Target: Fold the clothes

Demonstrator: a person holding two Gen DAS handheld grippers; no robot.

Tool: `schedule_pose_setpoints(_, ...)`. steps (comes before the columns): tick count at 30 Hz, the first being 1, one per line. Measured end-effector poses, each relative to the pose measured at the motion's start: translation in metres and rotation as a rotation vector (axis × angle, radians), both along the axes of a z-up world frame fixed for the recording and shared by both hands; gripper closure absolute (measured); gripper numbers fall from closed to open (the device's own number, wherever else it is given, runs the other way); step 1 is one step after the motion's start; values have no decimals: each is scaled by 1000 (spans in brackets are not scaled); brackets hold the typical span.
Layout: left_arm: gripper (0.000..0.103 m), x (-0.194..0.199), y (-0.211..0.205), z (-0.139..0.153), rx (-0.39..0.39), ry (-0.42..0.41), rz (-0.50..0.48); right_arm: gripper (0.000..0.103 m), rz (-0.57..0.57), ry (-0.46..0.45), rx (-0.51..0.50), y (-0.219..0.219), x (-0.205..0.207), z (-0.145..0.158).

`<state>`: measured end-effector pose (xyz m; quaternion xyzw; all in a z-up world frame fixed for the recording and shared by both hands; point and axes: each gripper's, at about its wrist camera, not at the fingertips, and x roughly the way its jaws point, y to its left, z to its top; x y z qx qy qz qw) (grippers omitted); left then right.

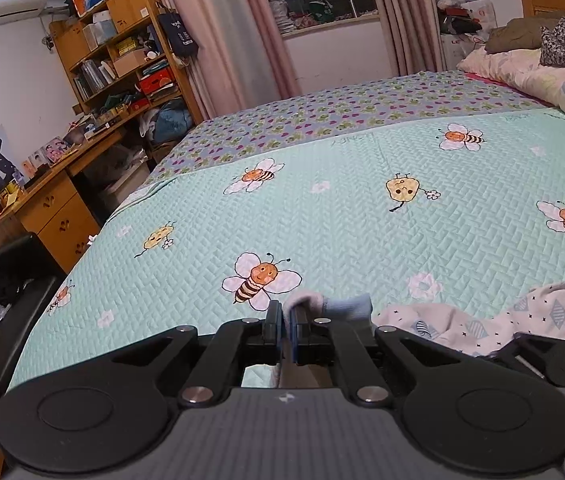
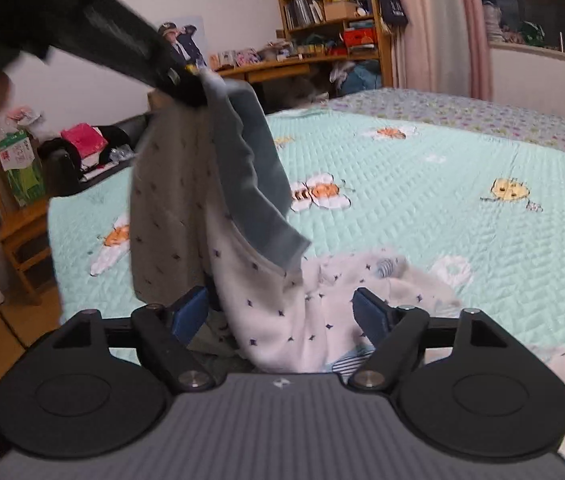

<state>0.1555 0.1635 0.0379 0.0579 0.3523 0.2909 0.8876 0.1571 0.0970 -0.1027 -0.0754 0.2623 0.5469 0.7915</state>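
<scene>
Above bedspread (image 1: 362, 208), left hand-held gripper (image 1: 287, 322) pinches garment (image 2: 266, 300).

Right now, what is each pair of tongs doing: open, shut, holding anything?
Left tongs: shut on the blue cuff of the white patterned garment.
Right tongs: open, garment hanging between the pads, not gripped.
</scene>
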Motion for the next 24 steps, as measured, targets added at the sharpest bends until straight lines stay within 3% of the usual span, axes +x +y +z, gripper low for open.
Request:
schedule_pose_setpoints(1, 98, 0, 0, 0, -1, 0, 1, 63, -11, 2, -8, 1, 2, -3)
schedule_pose_setpoints(3, 98, -1, 2, -2, -6, 3, 2, 95, -27, 5, -14, 2, 5, -2)
schedule_pose_setpoints(9, 98, -6, -8, -1, 34, -27, -18, 95, -153, -258, -11, -17, -18, 25)
schedule_pose_setpoints(13, 98, -9, -22, 18, 65, -88, -84, 95, -222, -440, 16, -29, -21, 64)
schedule_pose_setpoints(19, 96, 24, -28, 66, 214, -166, -99, 95, -330, -567, 107, -29, 30, 131)
schedule_pose_setpoints(22, 83, 64, -21, 85, 291, -193, -84, 95, -426, -564, 146, -19, 76, 157)
schedule_pose_setpoints(23, 63, 82, -15, 85, 305, -169, -67, 94, -465, -549, 126, -12, 98, 161)
schedule_pose_setpoints(24, 58, 99, -7, 80, 301, -128, -32, 87, -502, -512, 88, -4, 121, 160)
